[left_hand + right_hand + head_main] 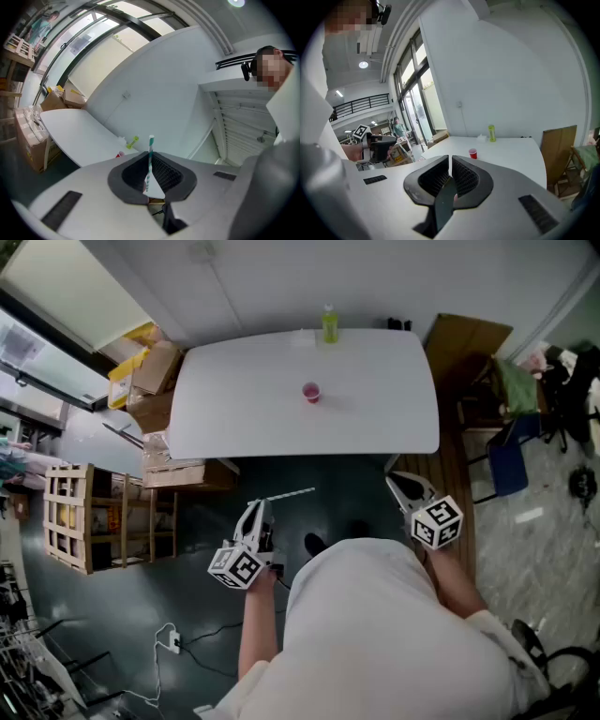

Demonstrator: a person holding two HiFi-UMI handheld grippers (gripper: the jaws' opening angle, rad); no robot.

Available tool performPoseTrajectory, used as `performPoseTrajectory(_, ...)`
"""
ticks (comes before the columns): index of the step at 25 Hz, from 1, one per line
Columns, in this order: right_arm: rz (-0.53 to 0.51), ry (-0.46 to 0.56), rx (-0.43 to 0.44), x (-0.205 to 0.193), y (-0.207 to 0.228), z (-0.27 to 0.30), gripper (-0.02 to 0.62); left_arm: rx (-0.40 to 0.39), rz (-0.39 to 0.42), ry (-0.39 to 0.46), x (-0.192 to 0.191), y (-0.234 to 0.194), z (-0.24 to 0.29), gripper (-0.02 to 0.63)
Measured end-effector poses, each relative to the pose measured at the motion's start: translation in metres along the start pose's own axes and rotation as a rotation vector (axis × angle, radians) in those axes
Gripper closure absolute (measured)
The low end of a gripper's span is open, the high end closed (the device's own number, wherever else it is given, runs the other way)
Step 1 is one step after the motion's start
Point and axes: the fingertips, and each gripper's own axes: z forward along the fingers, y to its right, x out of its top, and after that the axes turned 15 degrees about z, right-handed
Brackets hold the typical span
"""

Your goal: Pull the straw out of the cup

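So, left gripper [255,507] pinching striped straw [150,157], well apart from red cup [311,392] on white table [234,413]; right gripper [404,484] jaws together, empty.

White shirt [375,634]; square-marker cubes [234,568]; grey jaws

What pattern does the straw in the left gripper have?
The straw has green-and-white stripes, clearest in the left gripper view.
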Motion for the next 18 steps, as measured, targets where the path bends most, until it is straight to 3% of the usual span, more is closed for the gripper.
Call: performPoseTrajectory(18,0.001,0.010,0.017,0.001,0.001,-0.010,0.546,-0.002,0.009,-0.007,-0.006,0.011,-0.001,0.583)
